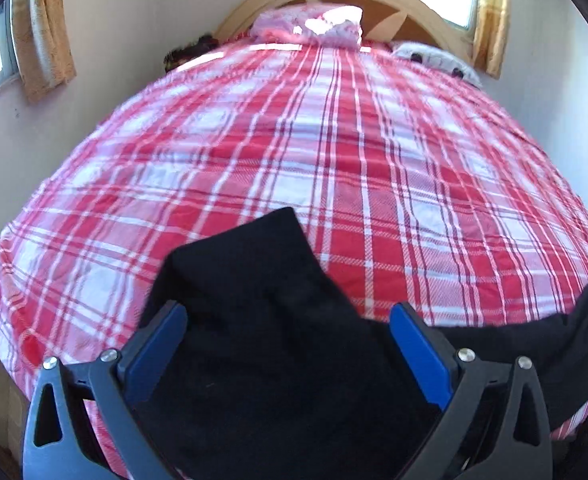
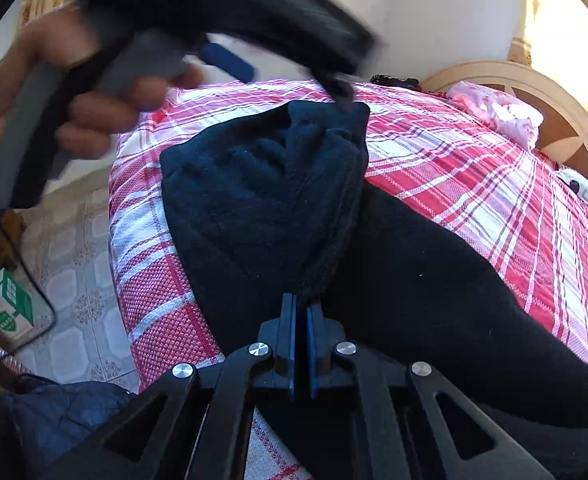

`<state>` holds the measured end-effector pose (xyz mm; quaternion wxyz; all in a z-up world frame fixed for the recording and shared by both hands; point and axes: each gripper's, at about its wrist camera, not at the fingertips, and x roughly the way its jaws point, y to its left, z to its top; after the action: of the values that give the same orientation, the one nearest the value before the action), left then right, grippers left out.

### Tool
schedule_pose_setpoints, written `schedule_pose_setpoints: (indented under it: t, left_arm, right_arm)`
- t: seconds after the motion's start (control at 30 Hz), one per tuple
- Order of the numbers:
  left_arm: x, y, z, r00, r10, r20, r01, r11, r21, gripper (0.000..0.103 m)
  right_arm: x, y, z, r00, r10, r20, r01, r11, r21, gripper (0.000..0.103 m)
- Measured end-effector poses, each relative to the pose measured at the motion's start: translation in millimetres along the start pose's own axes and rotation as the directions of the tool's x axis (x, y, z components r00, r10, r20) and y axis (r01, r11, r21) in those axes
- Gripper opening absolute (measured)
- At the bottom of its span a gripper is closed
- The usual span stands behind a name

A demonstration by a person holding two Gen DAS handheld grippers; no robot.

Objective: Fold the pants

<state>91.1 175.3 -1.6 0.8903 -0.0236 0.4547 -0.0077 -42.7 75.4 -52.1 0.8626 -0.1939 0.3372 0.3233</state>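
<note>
Black pants (image 1: 254, 280) lie on a bed with a red and white plaid sheet (image 1: 334, 152), near its front edge. My left gripper (image 1: 290, 316) is open wide above them, with the black cloth spread under and between its blue pads (image 1: 170, 320). A strip of the pants runs off to the right (image 1: 574, 320). In the right wrist view my right gripper (image 2: 302, 300) is shut on a gathered edge of the pants (image 2: 262, 200). From that grip one folded part rises toward the bed's end. A blurred hand (image 2: 94, 112) holds the left gripper above the pants' far corner.
A pink pillow (image 1: 310, 24) and a white spotted item (image 1: 438, 58) lie by the wooden headboard (image 1: 410, 4). Curtained windows flank the bed. Left of the bed there is tiled floor (image 2: 74, 260) with a green box (image 2: 6, 304), a cable and a dark blue garment (image 2: 66, 412).
</note>
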Motion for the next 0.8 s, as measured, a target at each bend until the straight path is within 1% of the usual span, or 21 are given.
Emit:
schedule_pose_setpoints:
  t: [0.07, 0.1, 0.13, 0.17, 0.2, 0.27, 0.3, 0.33, 0.37, 0.4, 0.43, 0.47, 0.5, 0.53, 0.57, 0.6, 0.63, 0.67, 0.7, 0.73, 0.8]
  left_arm:
    - [20.3, -13.9, 9.5, 0.998, 0.026, -0.053, -0.027, 1.000, -0.016, 0.103]
    - [27.5, -19.0, 11.4, 0.996, 0.058, -0.070, -0.059, 0.998, -0.011, 0.103]
    - [36.5, -26.2, 13.4, 0.990, 0.118, -0.083, -0.118, 0.993, 0.002, 0.103]
    - [41.4, -31.2, 13.0, 0.983, 0.161, -0.084, -0.160, 0.987, 0.014, 0.103]
    - [51.0, -34.9, 13.2, 0.969, 0.231, -0.093, -0.229, 0.973, 0.033, 0.103]
    - [61.1, -34.2, 12.0, 0.951, 0.287, -0.113, -0.284, 0.958, 0.044, 0.099]
    - [65.6, -31.9, 10.5, 0.946, 0.299, -0.126, -0.295, 0.954, 0.050, 0.091]
    - [67.2, -28.5, 8.7, 0.944, 0.304, -0.130, -0.299, 0.953, 0.056, 0.080]
    - [65.6, -25.8, 7.7, 0.946, 0.301, -0.120, -0.296, 0.953, 0.059, 0.075]
    - [62.1, -22.7, 6.5, 0.954, 0.286, -0.094, -0.281, 0.958, 0.064, 0.066]
    - [57.7, -19.3, 6.3, 0.965, 0.254, -0.070, -0.250, 0.966, 0.062, 0.052]
    - [51.4, -11.8, 6.2, 0.983, 0.179, -0.046, -0.177, 0.983, 0.047, 0.042]
    - [47.7, -5.0, 7.0, 0.994, 0.106, -0.033, -0.105, 0.994, 0.019, 0.023]
    - [41.7, 8.8, 6.7, 1.000, 0.023, -0.012, -0.023, 0.999, -0.041, 0.020]
    - [36.3, 19.6, 5.6, 0.999, -0.031, 0.008, 0.032, 0.995, -0.091, 0.019]
    - [27.7, 34.7, 2.4, 0.993, -0.104, 0.048, 0.110, 0.982, -0.151, 0.017]
    - [18.3, 45.5, -2.7, 0.983, -0.158, 0.091, 0.173, 0.965, -0.196, 0.016]
    - [5.0, 59.1, -10.1, 0.968, -0.205, 0.147, 0.236, 0.943, -0.233, 0.015]
    - [-4.6, 64.4, -15.6, 0.959, -0.219, 0.181, 0.260, 0.934, -0.246, 0.015]
    - [-17.6, 71.1, -23.9, 0.955, -0.212, 0.210, 0.262, 0.931, -0.255, 0.015]
    - [-36.0, 78.6, -37.8, 0.956, -0.182, 0.232, 0.241, 0.934, -0.262, 0.015]
  right_arm:
    - [1.0, 7.9, -0.6, 0.999, -0.042, 0.006, 0.043, 0.998, -0.035, 0.005]
    - [1.8, 14.3, -1.9, 0.997, -0.080, 0.013, 0.081, 0.994, -0.073, 0.005]
    - [1.9, 21.3, -3.4, 0.994, -0.110, 0.019, 0.112, 0.988, -0.102, 0.005]
    - [1.8, 27.2, -4.6, 0.991, -0.135, 0.025, 0.137, 0.983, -0.124, 0.005]
    - [2.6, 31.9, -6.4, 0.986, -0.164, 0.035, 0.168, 0.975, -0.145, 0.005]
    - [3.1, 35.3, -8.8, 0.981, -0.187, 0.046, 0.192, 0.969, -0.157, 0.005]
    - [3.1, 35.4, -10.0, 0.980, -0.191, 0.053, 0.197, 0.967, -0.160, 0.005]
    - [2.6, 34.9, -11.0, 0.980, -0.190, 0.058, 0.197, 0.967, -0.160, 0.005]
    - [2.2, 33.3, -11.5, 0.980, -0.188, 0.062, 0.195, 0.968, -0.156, 0.005]
    - [2.1, 31.8, -12.1, 0.981, -0.184, 0.065, 0.192, 0.970, -0.151, 0.005]
    - [1.9, 29.9, -13.0, 0.981, -0.180, 0.070, 0.189, 0.972, -0.143, 0.005]
    - [1.9, 28.3, -13.3, 0.981, -0.178, 0.074, 0.187, 0.973, -0.137, 0.005]
    - [1.6, 26.3, -13.5, 0.981, -0.178, 0.079, 0.187, 0.974, -0.127, 0.005]
    - [1.6, 25.5, -14.0, 0.980, -0.182, 0.083, 0.191, 0.975, -0.116, 0.005]
    - [0.8, 23.4, -13.5, 0.978, -0.190, 0.090, 0.199, 0.974, -0.106, 0.005]
    - [-1.3, 21.8, -13.1, 0.974, -0.203, 0.101, 0.212, 0.973, -0.092, 0.005]
    - [-5.2, 18.6, -11.2, 0.965, -0.229, 0.125, 0.239, 0.969, -0.070, 0.005]
    - [-10.6, 19.0, -11.3, 0.958, -0.248, 0.146, 0.258, 0.965, -0.056, 0.005]
    - [-15.7, 18.5, -10.2, 0.950, -0.264, 0.167, 0.275, 0.960, -0.045, 0.005]
    - [-20.5, 18.3, -8.6, 0.942, -0.277, 0.188, 0.289, 0.957, -0.039, 0.005]
    - [-25.1, 19.9, -5.8, 0.939, -0.274, 0.206, 0.289, 0.956, -0.045, 0.005]
